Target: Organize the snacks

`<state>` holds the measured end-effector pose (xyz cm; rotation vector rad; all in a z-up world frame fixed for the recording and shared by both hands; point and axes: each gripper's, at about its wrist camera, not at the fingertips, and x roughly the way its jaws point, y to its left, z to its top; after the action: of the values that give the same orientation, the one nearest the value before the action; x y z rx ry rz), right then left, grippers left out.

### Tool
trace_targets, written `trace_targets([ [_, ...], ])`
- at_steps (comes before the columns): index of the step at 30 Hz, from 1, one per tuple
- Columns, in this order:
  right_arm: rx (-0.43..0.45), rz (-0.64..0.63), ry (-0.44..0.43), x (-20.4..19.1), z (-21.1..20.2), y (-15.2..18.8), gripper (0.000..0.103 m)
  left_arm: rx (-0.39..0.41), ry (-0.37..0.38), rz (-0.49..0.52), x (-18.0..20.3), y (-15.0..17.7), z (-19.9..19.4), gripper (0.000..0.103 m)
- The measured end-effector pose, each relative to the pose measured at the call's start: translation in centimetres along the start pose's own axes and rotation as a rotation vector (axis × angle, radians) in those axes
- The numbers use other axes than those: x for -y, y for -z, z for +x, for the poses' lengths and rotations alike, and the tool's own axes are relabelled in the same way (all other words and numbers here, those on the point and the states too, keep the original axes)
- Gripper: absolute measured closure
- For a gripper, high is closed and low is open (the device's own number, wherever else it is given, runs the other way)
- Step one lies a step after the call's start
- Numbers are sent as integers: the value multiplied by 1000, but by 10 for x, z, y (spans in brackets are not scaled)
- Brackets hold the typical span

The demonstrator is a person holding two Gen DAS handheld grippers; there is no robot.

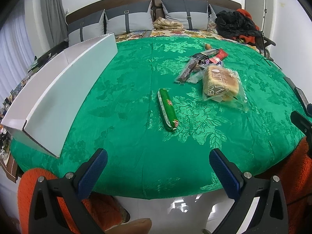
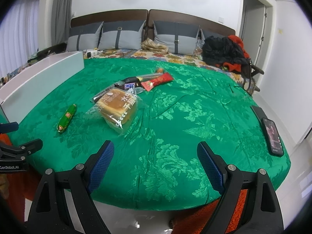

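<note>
A slim green sausage stick (image 1: 168, 109) with red end labels lies alone on the green bedspread (image 1: 126, 97) — long axis running away from the left gripper (image 1: 158, 172), toward the pillows. Both the left gripper and the right gripper (image 2: 155, 165) gape wide, empty.

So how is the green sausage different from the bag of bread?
The green sausage is long, thin and round like a stick; the bread bag is wide and blocky. The sausage's wrapper is solid green, while the bread's wrapper is see-through. The sausage lies alone; the bread touches the snack pile. Both lie on the green cloth, untouched by either gripper.
</note>
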<state>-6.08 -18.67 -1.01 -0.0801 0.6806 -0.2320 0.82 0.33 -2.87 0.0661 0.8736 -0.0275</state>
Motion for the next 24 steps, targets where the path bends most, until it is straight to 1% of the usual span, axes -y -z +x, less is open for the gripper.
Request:
trace_targets([
  [11, -6, -15, -5, -3, 1, 1, 14, -13, -16, 4, -2, 0, 3, 0],
  [13, -6, -13, -5, -3, 1, 1, 14, -17, -34, 9, -6, -5, 0, 0],
  [15, -5, -9, -5, -3, 1, 1, 14, -6, -32, 1, -16, -15, -12, 0],
  [17, -7, -3, -7, -2, 1, 1, 14, 7, -10, 4, -32, -24, -30, 0],
  [18, -9, 1, -9, -1, 1, 1, 14, 10, 10, 20, -40, -28, -39, 0],
  [19, -10, 8, -12, 0, 1, 1, 14, 4, 25, 59, -47, -32, -48, 0],
  [20, -12, 14, -15, 2, 2, 1, 14, -4, 28, 84, -52, -35, -52, 0],
  [21, -15, 23, -21, 3, 2, 1, 14, -19, 37, 112, -58, -37, -55, 0],
  [22, -19, 32, -26, 5, 4, 0, 14, -49, 62, 125, -64, -38, -54, 0],
  [24, -32, 52, -38, 7, 8, 0, 14, -106, 91, 113, -67, -39, -45, 0],
])
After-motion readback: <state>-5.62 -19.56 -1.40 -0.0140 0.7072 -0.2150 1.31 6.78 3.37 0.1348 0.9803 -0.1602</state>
